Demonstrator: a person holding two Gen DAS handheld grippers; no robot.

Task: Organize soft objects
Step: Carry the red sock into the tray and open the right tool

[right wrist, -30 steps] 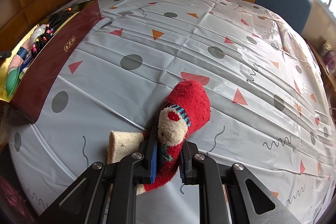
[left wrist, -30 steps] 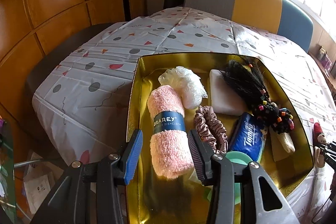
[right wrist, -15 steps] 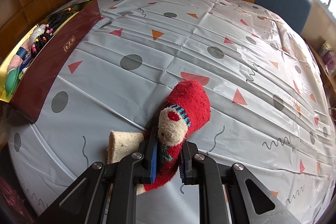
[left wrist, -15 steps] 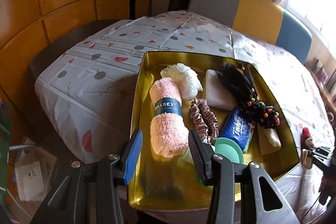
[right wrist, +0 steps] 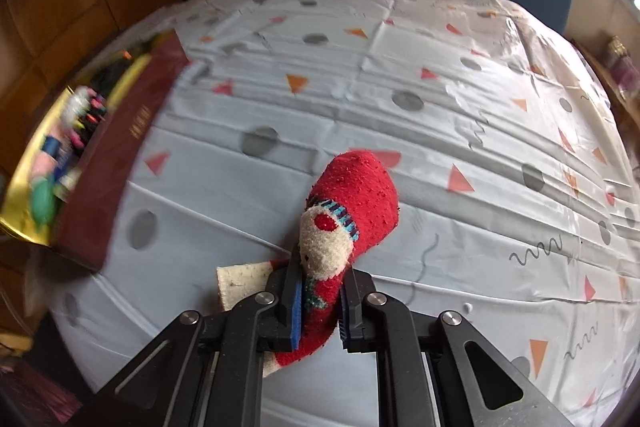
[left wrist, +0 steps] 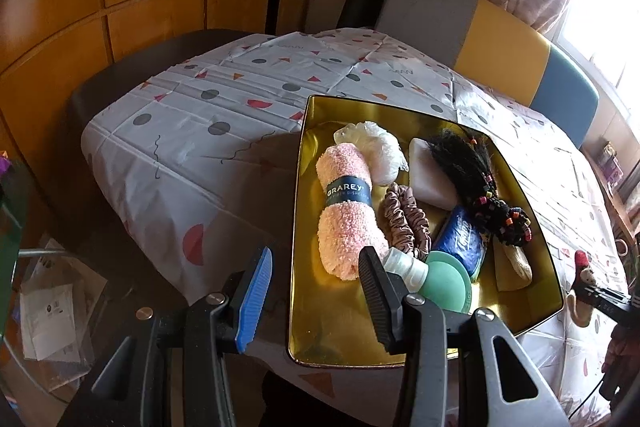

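While the left gripper (left wrist: 316, 291) hangs with its jaws apart and nothing between them, the left wrist view shows the gold tray (left wrist: 532, 227) on the patterned tablecloth (left wrist: 224, 131), holding a pink rolled dishcloth (left wrist: 344, 211), a scrunchie (left wrist: 404, 223), a blue tissue pack (left wrist: 460, 243) and a black hairpiece (left wrist: 468, 163).

From the right wrist view, the right gripper (right wrist: 320, 301) is clamped on the red sock (right wrist: 356, 199), just above the tablecloth, well apart from the tray at left.
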